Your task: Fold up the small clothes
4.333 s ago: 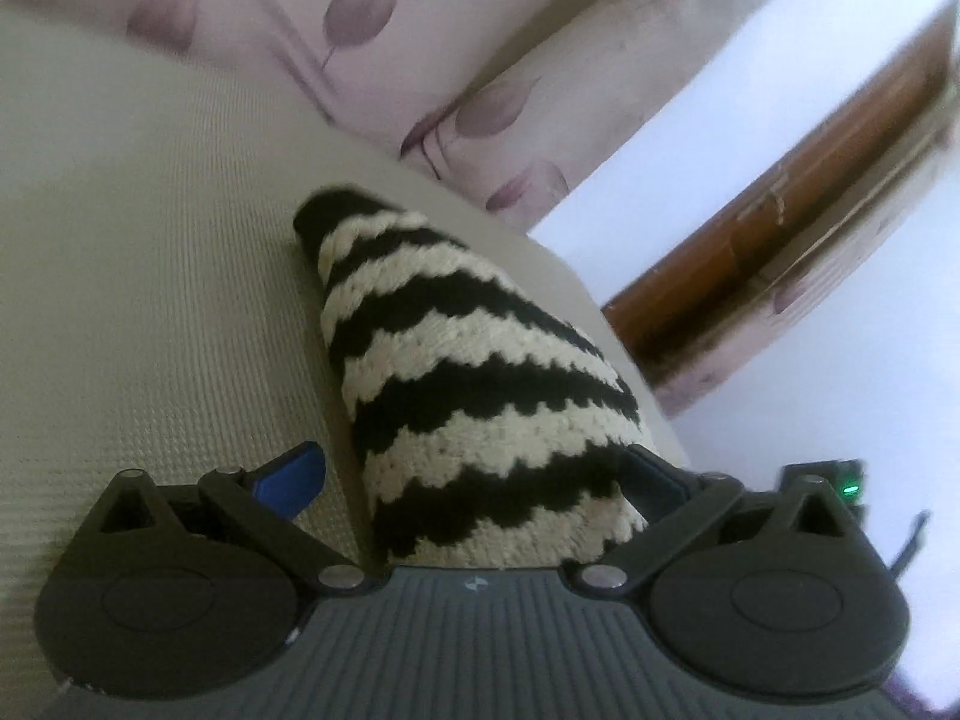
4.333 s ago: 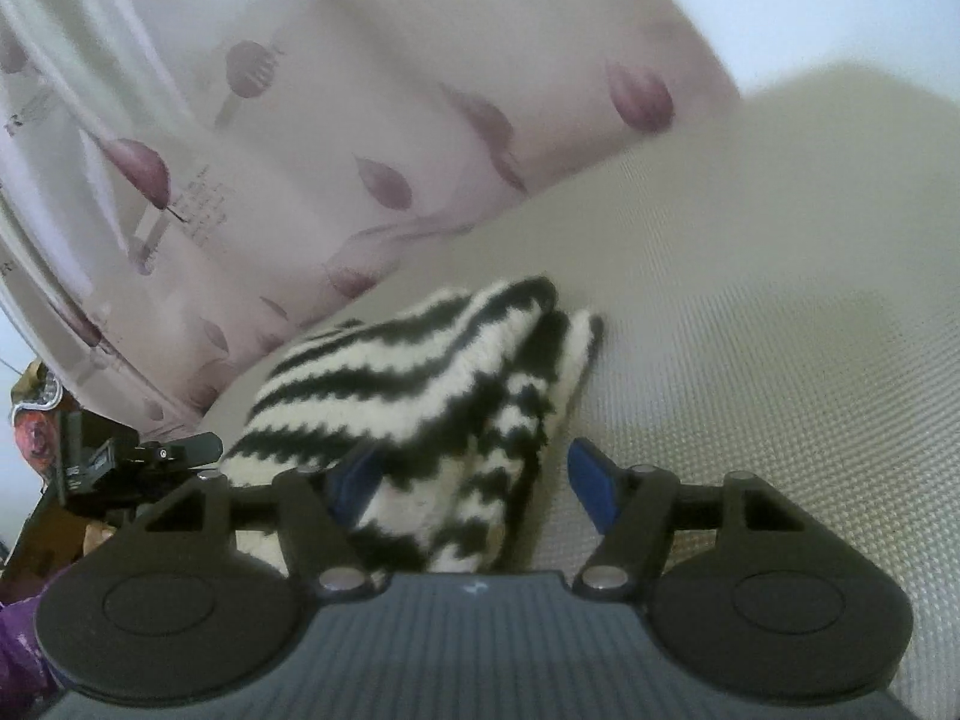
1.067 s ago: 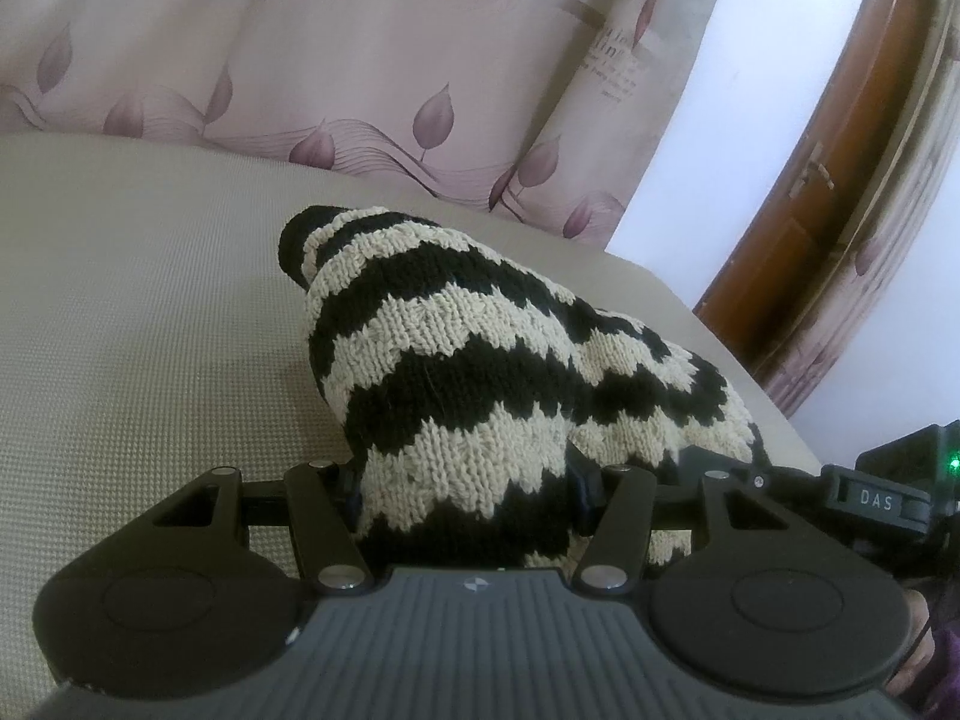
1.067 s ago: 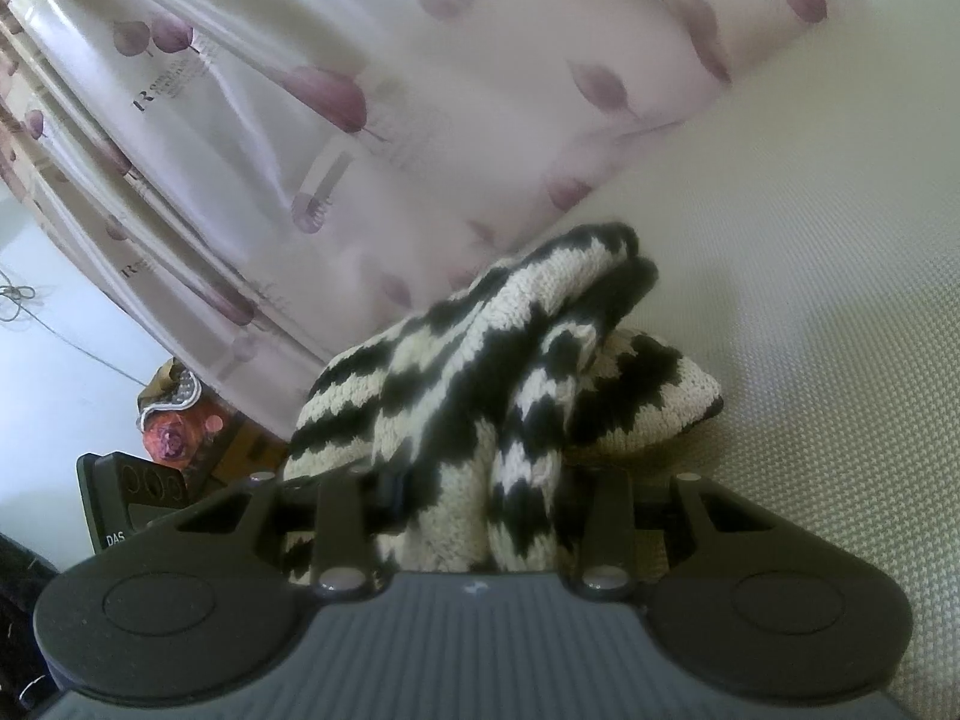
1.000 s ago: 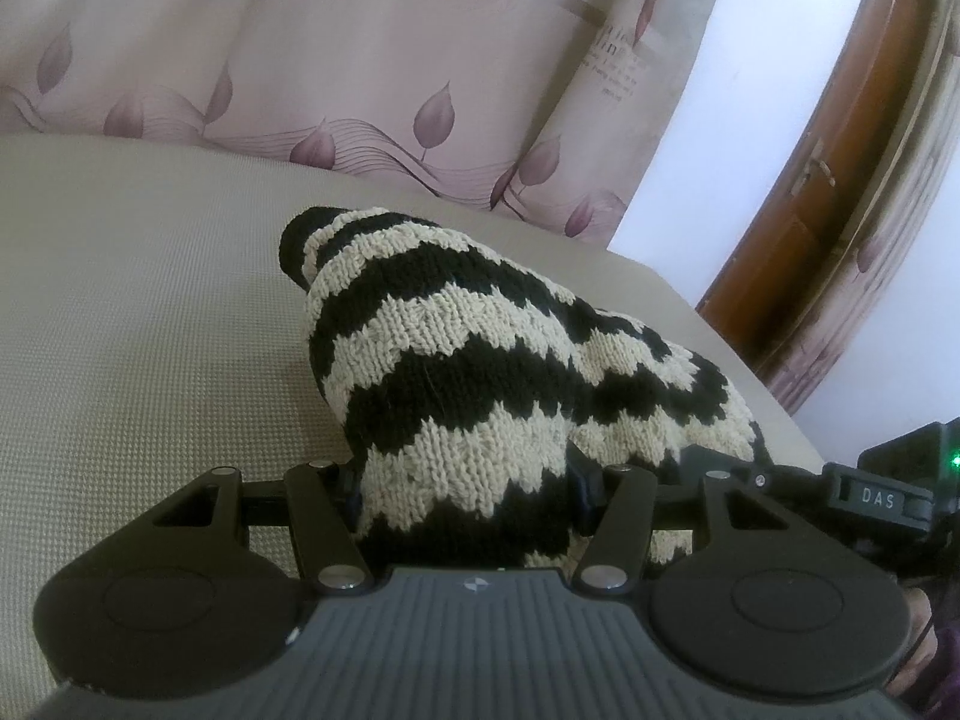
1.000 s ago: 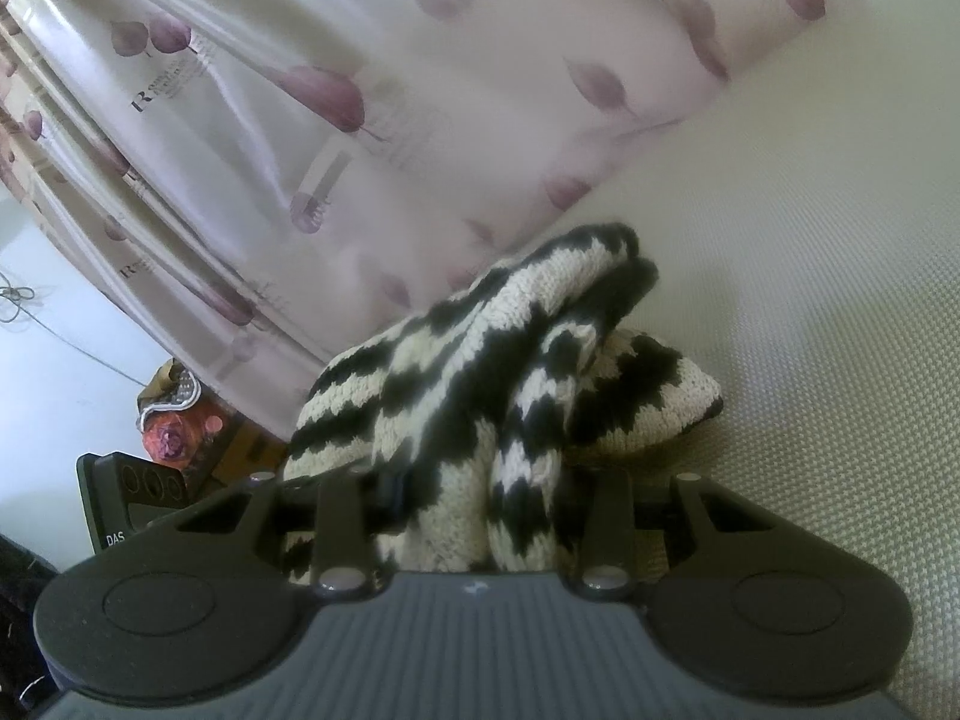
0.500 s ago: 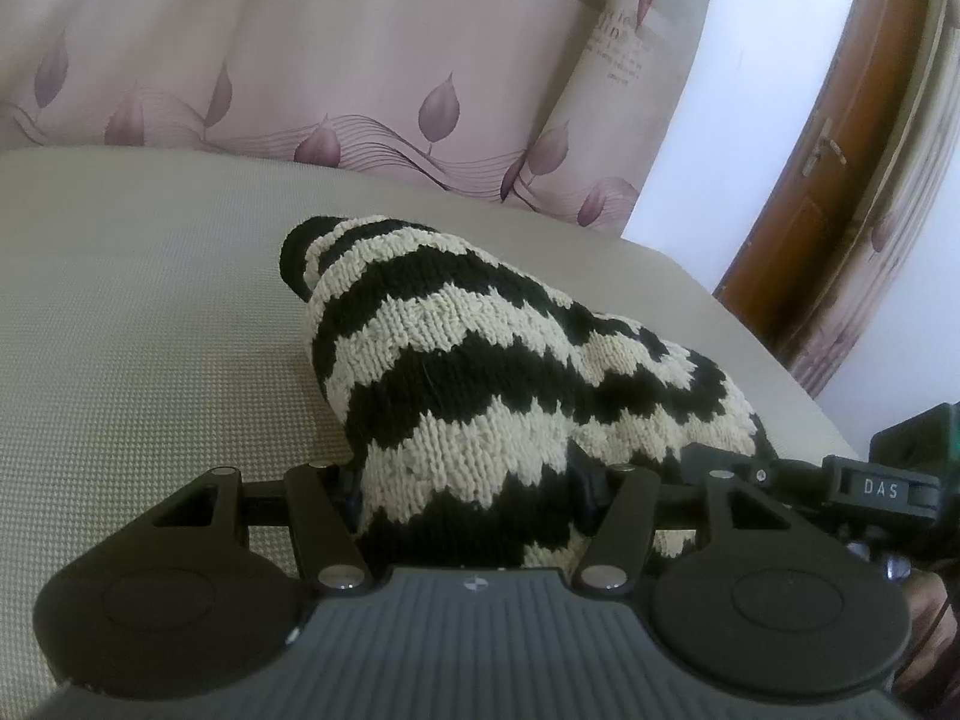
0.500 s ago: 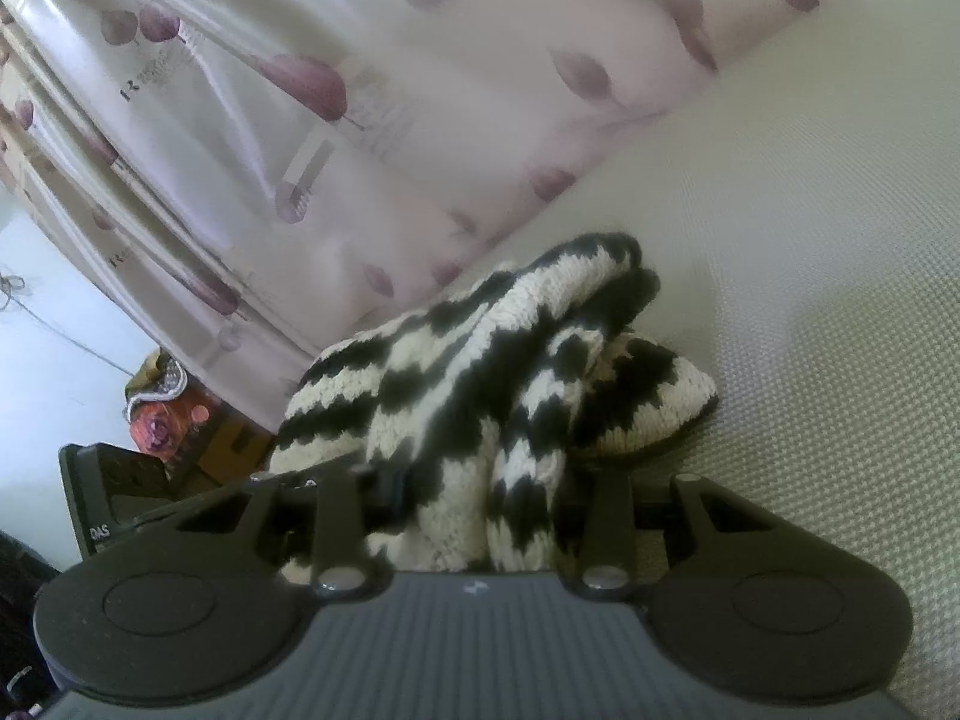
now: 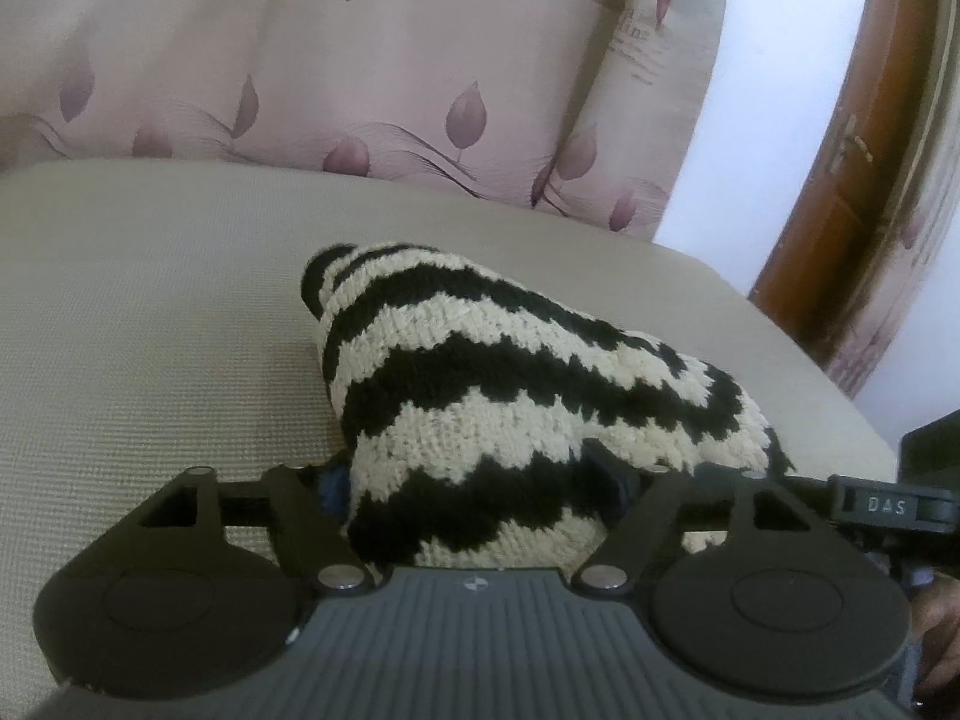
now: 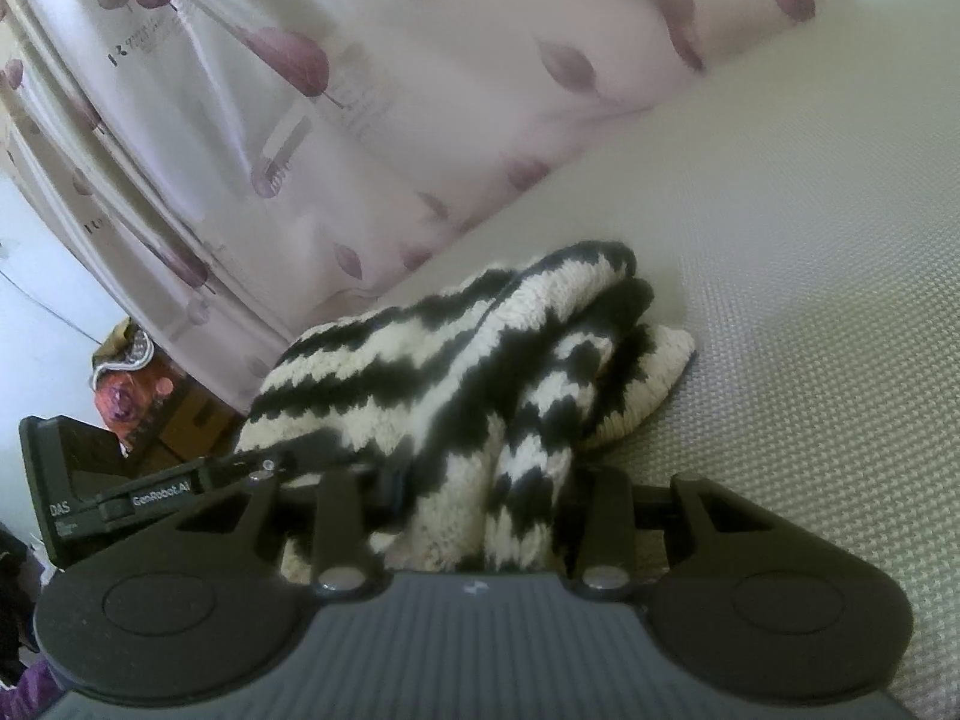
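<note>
A black-and-cream zigzag knit garment (image 9: 480,372) lies bunched on the beige woven surface (image 9: 150,330). My left gripper (image 9: 471,474) has its near end between the jaws, which are opening; the blue pads (image 9: 333,483) show at the cloth's sides and no longer squeeze it. In the right wrist view the same knit garment (image 10: 456,348) is folded over itself. My right gripper (image 10: 480,480) is shut on its near folds. Each gripper shows at the edge of the other's view: the right gripper (image 9: 882,504) and the left gripper (image 10: 120,498).
A pink curtain (image 9: 360,60) with leaf prints hangs behind the surface. A wooden door (image 9: 840,150) stands at the right. Past the surface's (image 10: 810,300) left edge, beside the curtain (image 10: 300,90), sits colourful clutter (image 10: 126,384).
The left gripper's fingers have spread apart and their blue pads have come into sight beside the knit. The right gripper's hold looks the same, and the garment has stayed in place.
</note>
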